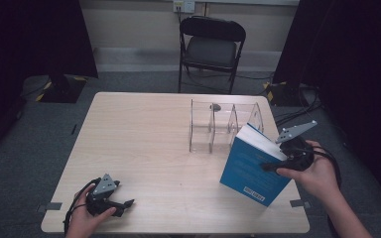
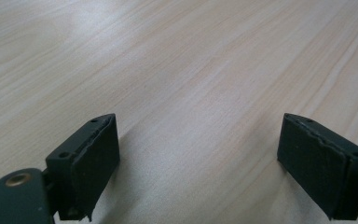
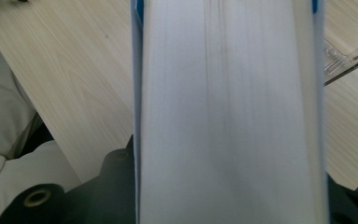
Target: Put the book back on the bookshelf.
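A thick blue-covered book (image 1: 250, 166) stands tilted on the table's right side, its lower edge near the front right corner. My right gripper (image 1: 273, 166) grips it from the right, one jaw on each cover. In the right gripper view the white page edges (image 3: 228, 112) span the gap from jaw to jaw. Just behind the book stands a clear acrylic rack (image 1: 213, 126) with upright dividers. At the front left of the table my left gripper (image 1: 126, 203) lies low and open, with bare wood between its pads (image 2: 95, 158).
The light wooden table (image 1: 139, 139) has a taped front edge. A black folding chair (image 1: 211, 44) stands behind the table, with dark curtains and stands on both sides. A corner of the clear rack (image 3: 349, 58) shows beside the book in the right gripper view.
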{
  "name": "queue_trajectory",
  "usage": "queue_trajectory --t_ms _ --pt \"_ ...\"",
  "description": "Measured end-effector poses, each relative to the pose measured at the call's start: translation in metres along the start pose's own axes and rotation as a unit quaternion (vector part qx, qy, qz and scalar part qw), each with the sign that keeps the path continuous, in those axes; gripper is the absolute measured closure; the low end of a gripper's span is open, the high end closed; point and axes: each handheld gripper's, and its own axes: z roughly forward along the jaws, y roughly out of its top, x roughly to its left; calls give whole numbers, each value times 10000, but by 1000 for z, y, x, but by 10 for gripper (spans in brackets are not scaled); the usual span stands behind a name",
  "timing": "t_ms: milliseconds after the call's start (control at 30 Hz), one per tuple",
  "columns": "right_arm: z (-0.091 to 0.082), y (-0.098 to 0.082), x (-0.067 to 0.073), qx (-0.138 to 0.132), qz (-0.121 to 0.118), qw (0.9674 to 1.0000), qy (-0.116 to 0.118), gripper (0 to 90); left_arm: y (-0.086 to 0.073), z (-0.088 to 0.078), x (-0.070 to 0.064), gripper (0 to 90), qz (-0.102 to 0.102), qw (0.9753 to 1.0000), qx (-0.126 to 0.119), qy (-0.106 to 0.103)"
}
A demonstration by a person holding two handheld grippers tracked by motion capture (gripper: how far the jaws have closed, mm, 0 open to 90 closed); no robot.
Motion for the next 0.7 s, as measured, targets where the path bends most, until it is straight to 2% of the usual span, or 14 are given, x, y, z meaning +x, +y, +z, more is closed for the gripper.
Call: queue_trajectory --t_ms 167,333,367,600,667,700 --pt "-1 -2 2 -133 -64 9999 17 608 0 0 0 125 0 10000 0 1" --pt "-2 -2 6 -105 -9 9999 -47 611 0 0 0 124 -1 10000 1 0" --pt "-2 -3 6 -108 -63 9999 -64 612 0 0 0 124 -2 10000 1 0" --pt "-3 -3 11 -123 98 9998 -84 615 0 0 0 124 -5 10000 0 -2" --pt "-3 -3 12 -142 58 9999 -59 615 0 0 0 124 -4 10000 0 -2" --pt "-4 -4 12 -116 153 9998 -108 615 0 0 0 124 -6 10000 -1 -3"
